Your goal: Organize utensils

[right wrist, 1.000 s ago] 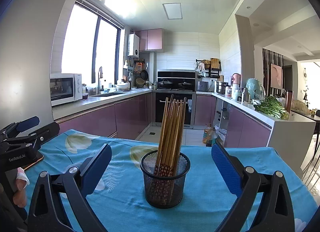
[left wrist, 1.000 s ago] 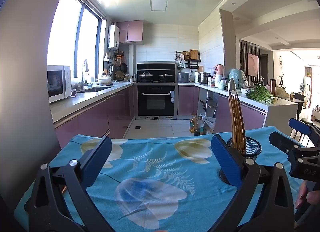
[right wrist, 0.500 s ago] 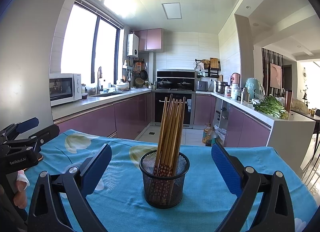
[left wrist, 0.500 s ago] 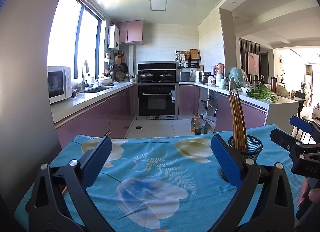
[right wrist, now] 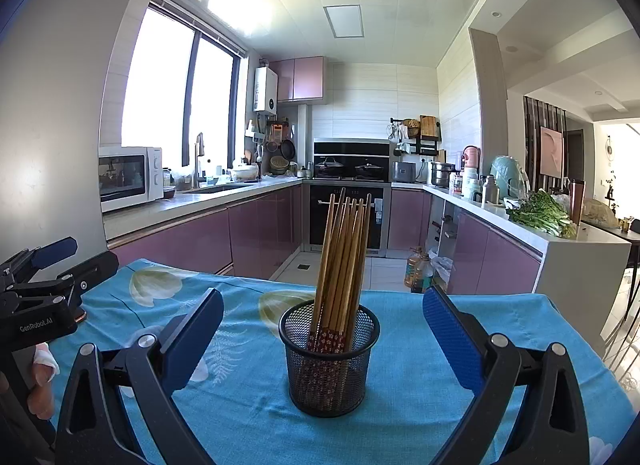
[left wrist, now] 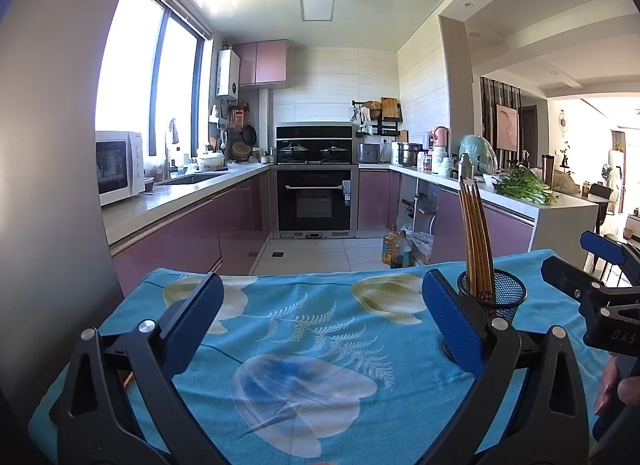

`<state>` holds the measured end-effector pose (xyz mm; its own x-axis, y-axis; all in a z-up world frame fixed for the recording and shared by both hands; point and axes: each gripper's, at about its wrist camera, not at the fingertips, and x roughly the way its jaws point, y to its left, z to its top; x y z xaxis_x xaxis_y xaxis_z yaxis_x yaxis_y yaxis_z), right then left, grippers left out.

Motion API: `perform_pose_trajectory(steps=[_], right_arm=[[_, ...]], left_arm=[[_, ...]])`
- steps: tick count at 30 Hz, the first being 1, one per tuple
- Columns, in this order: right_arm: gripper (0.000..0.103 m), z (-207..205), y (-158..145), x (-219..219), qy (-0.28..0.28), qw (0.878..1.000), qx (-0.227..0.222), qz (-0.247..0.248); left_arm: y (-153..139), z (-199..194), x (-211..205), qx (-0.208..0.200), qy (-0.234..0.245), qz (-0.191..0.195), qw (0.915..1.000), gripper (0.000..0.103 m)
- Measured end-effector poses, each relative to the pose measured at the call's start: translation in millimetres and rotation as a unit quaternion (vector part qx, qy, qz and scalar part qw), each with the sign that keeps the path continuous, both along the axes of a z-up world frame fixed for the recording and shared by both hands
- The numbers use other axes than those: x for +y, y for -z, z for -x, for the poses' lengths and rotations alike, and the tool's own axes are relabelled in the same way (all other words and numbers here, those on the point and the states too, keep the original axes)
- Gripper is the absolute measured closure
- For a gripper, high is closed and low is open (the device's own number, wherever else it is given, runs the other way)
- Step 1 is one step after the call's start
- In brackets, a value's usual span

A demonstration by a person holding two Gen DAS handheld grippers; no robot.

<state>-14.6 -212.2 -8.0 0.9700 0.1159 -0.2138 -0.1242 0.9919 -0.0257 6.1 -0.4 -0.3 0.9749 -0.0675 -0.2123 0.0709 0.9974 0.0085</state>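
- Right tool [right wrist: 323,339]: jaws spread wide and empty, blue pads on either side of the black mesh holder [right wrist: 329,357], touching nothing.
- Left tool [left wrist: 318,317]: likewise wide open and empty, above the bare blue floral tablecloth [left wrist: 288,345]; the holder stands at its 2 o'clock, partly hidden behind the right-hand pad.
- Mesh holder: upright on the table, at 12 o'clock in the right wrist view; it contains a bundle of wooden chopsticks [right wrist: 344,249] with patterned red ends down, leaning slightly but all inside the rim.
- No loose utensils show on the cloth in either view, so the sorting appears finished or nearly so.
- Risk: the holder is light and top-heavy with long sticks; a pad brushing the rim or the stick tops would likely tip it and scatter the bundle.
- Risk: the loose cloth may drag under a tool and shift the holder.
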Motion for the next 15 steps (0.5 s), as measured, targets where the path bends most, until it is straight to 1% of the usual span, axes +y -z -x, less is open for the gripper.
perform_pose_trajectory(steps=[15], right_arm=[[0.007, -1.6, 0.7, 1.3, 0.001, 1.0, 0.001, -0.005]], left_arm=[[1.8, 1.9, -0.2, 0.002, 0.001, -0.001, 1.0, 0.005]])
